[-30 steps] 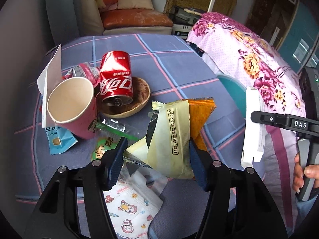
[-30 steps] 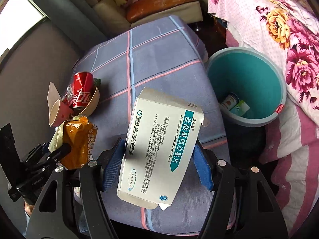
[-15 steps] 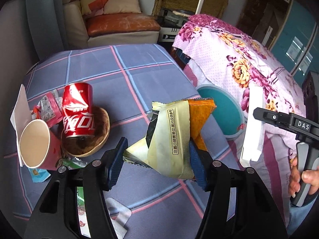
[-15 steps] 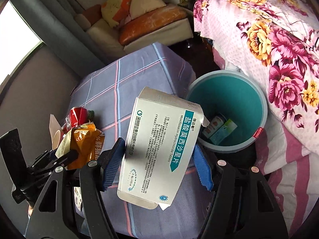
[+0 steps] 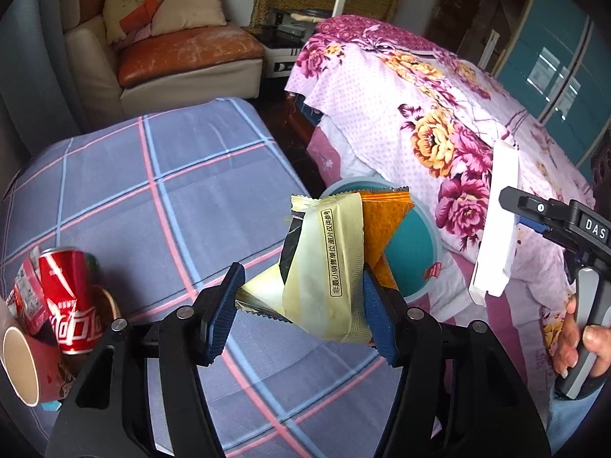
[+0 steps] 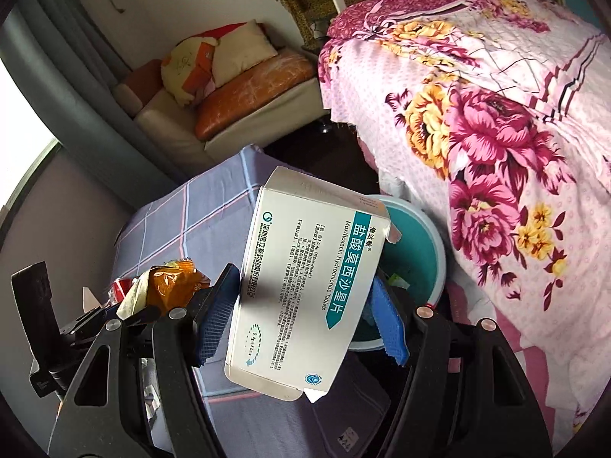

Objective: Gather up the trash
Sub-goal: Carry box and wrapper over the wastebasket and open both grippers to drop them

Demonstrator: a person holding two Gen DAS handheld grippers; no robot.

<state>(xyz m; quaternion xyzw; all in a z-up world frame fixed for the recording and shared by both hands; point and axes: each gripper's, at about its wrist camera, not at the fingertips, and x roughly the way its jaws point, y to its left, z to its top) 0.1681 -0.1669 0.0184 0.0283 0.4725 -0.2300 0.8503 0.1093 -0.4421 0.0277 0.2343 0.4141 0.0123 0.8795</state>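
My left gripper is shut on a bunch of snack wrappers, cream and orange, held above the table's right edge. They also show in the right wrist view. My right gripper is shut on a white medicine box, seen edge-on in the left wrist view. The teal trash bin stands on the floor beyond both loads, between table and bed, with some trash inside. A red cola can and a paper cup lie at the table's left.
The table has a blue plaid cloth. A bed with a floral pink cover is close on the right. A sofa with cushions stands at the back. A wooden bowl sits under the can.
Both grippers have lifted and swung right toward the bin, each keeping its load. The can and cup have slid to the left edge of the left wrist view.
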